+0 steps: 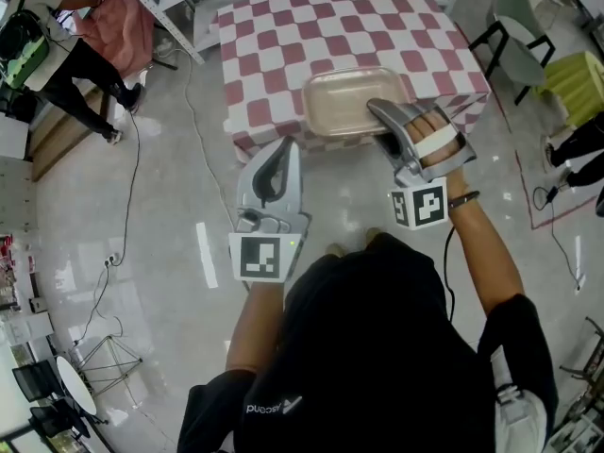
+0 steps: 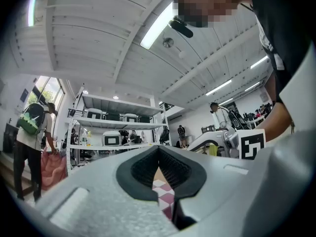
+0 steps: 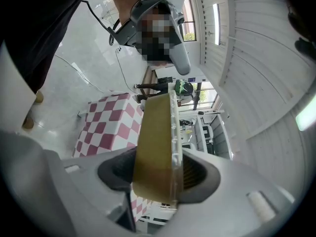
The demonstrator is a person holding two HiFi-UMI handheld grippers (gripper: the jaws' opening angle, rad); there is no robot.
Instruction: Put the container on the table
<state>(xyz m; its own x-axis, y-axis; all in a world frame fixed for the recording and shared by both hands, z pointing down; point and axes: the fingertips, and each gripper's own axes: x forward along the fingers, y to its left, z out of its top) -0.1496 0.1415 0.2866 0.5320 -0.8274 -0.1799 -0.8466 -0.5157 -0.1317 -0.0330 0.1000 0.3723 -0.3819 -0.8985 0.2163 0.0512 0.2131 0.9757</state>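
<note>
Above the near table (image 1: 274,26) edge, right gripper (image 1: 375,109) pinches the container (image 1: 344,97), long axis crosswise; left gripper (image 1: 279,149) closed.

I seem to be working in a robotics lab or test hall. Metal racks (image 2: 111,127) carry boxed equipment, and long strip lights (image 2: 158,26) run under a white panelled ceiling. Cables (image 1: 137,168) trail over a polished floor (image 1: 170,253), other people (image 2: 30,142) stand about, and there is one checkered table (image 1: 330,17).

The container (image 1: 351,100) sits between the right gripper's (image 1: 376,111) jaws, over the bench's (image 1: 283,26) near edge. The left gripper (image 1: 274,154) hangs to its left, short of the bench, above the floor (image 1: 170,168).
</note>
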